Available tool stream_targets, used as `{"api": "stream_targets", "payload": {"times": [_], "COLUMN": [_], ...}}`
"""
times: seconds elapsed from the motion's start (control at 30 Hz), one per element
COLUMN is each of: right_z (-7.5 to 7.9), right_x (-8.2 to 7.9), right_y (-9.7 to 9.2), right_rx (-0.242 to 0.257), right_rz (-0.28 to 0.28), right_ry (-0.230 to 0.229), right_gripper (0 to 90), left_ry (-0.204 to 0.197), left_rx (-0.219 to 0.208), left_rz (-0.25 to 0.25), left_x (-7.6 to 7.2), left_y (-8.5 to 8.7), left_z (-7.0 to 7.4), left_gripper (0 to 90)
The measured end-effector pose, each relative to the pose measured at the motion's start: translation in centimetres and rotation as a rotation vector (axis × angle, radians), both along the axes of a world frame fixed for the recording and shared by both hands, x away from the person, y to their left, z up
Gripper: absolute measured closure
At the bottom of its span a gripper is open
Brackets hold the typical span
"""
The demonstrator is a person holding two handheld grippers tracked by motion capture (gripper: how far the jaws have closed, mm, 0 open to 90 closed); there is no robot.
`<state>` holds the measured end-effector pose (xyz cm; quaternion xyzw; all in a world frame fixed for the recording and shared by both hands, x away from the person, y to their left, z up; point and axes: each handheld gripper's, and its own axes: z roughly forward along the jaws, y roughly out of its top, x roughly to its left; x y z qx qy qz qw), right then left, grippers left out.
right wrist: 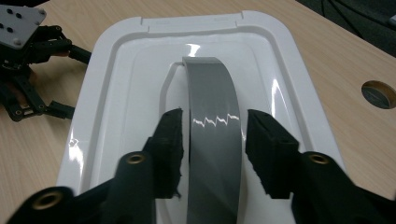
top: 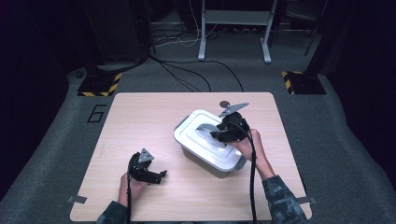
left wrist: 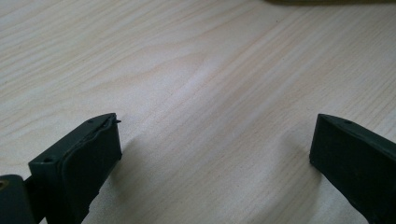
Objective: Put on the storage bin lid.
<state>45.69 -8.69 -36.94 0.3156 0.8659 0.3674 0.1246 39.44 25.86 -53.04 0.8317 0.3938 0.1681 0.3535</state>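
On the left we see our left gripper point(top: 161, 176) low over the table point(top: 140, 121). It is black, with thin metal links and a small grey three-cornered plate on top. In the left gripper view its two dark, blocky jaws stand far apart with nothing between them. Under them is bare wood, pale and smooth, with long soft grain lines running across it. The table top is a big flat board with rounded corners.

Near the middle of the table, a bit to the right, sits the box point(top: 208, 140). It is made of plastic, with a grey bottom part and a shiny white lid point(right wrist: 116, 93). The lid is a long shape with round corners and a raised rim all around. Light makes bright spots on it. A grey handle point(right wrist: 212, 126) arches over the middle of the lid like a flat, smooth strap. It is shiny too.

Our right gripper point(right wrist: 214, 140) comes next. It sits on top of the lid, at the handle. Its black pads point(right wrist: 170, 140) look rough and crumbly at the edges. One pad is on each side of the handle, with a thin gap between each pad and the strap. The jaws are let go, not squeezing the handle.

Farther right, near the back edge of the table, there is a small round hole point(right wrist: 378, 93) in the wood.
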Motion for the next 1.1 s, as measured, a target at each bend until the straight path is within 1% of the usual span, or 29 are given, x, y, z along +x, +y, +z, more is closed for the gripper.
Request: {"api": "stream_targets", "payload": {"times": [0.03,0.1,0.17,0.27,0.3,0.37,0.43,0.47,0.57,0.63,0.67,0.77,0.83,0.9,0.93,1.0,1.1], "right_z": [0.1,0.3,0.5,0.7,0.7,0.9,0.9,0.8,0.7,0.7,0.6,0.5,0.4,0.4,0.2,0.1,-0.1], "right_x": [-0.1,-0.3,-0.5,-0.9,-0.9,-1.4,-1.7,-2.2,-2.9,-3.2,-3.7,-4.2,-5.0,-5.2,-5.9,-6.5,-7.4], "right_y": [-0.1,-0.3,-0.6,-1.1,-1.1,-1.7,-1.9,-2.4,-3.2,-3.5,-4.1,-4.7,-5.6,-5.9,-6.6,-7.2,-8.1], "right_rx": [0.007,0.028,0.036,0.041,0.041,0.046,0.048,0.048,0.037,0.032,0.032,0.034,0.032,0.034,0.045,0.047,0.052], "right_rz": [0.003,-0.007,-0.012,-0.022,-0.022,-0.037,-0.043,-0.058,-0.075,-0.075,-0.092,-0.106,-0.131,-0.135,-0.156,-0.172,-0.193], "right_ry": [-0.01,-0.015,-0.024,-0.035,-0.035,-0.048,-0.052,-0.059,-0.068,-0.074,-0.08,-0.086,-0.093,-0.096,-0.091,-0.089,-0.1], "right_gripper": [39.9,30.9,23.6,16.0,16.0,13.8,13.4,11.6,9.1,8.0,6.6,5.9,4.4,4.4,3.8,3.6,3.6], "left_ry": [-0.001,0.001,-0.001,-0.001,-0.001,0.001,-0.003,-0.003,-0.003,-0.003,-0.003,-0.003,-0.006,-0.006,-0.005,-0.004,-0.002], "left_rx": [0.001,-0.002,0.001,0.001,0.001,-0.002,0.005,0.005,0.005,0.005,0.005,0.005,0.006,0.006,0.007,0.006,0.003], "left_rz": [-0.001,0.0,-0.001,-0.001,-0.001,0.0,-0.004,-0.004,-0.004,-0.004,-0.004,-0.003,-0.004,-0.004,-0.004,-0.004,-0.002], "left_x": [0.0,0.0,0.0,0.0,0.0,0.0,0.0,0.0,0.0,0.0,0.0,0.0,0.0,0.0,0.0,0.0,0.0], "left_y": [0.0,0.0,0.0,0.0,0.0,0.0,0.0,0.0,0.0,0.0,0.0,0.0,0.0,0.0,0.0,0.0,0.0], "left_z": [0.0,0.0,0.0,0.0,0.0,0.0,0.0,0.0,0.0,0.0,0.0,0.0,0.0,0.0,0.0,0.0,0.0], "left_gripper": [1.7,1.7,1.7,1.7,1.7,1.8,1.8,1.8,1.8,1.8,1.8,1.8,1.8,1.8,1.8,1.8,1.8]}}
